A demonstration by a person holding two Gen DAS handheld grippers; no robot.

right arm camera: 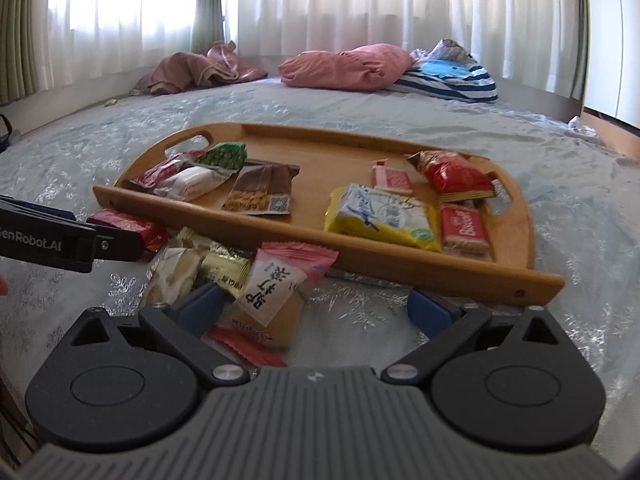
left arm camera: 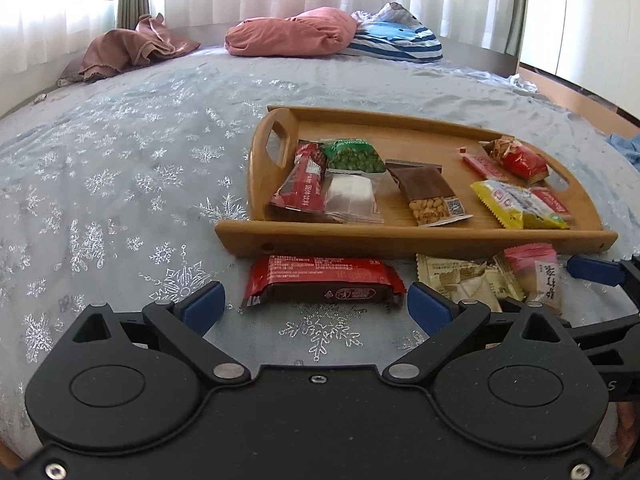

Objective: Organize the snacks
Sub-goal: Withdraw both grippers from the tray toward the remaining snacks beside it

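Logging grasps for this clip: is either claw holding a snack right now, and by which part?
Nothing is held. The left claw and right claw are both open, hovering over loose packets on the bed.

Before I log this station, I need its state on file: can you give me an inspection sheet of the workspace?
Surface: bedspread, snowflake print.
Job's things: tray holding sorted snacks; red bar, beige packets and pink packet on the bed beside it.
Clutter: pillows, crumpled cloth.
Grippers: left gripper open behind red bar; right gripper open at pink packet.
Cables: nothing seen.
Surroundings: curtains.
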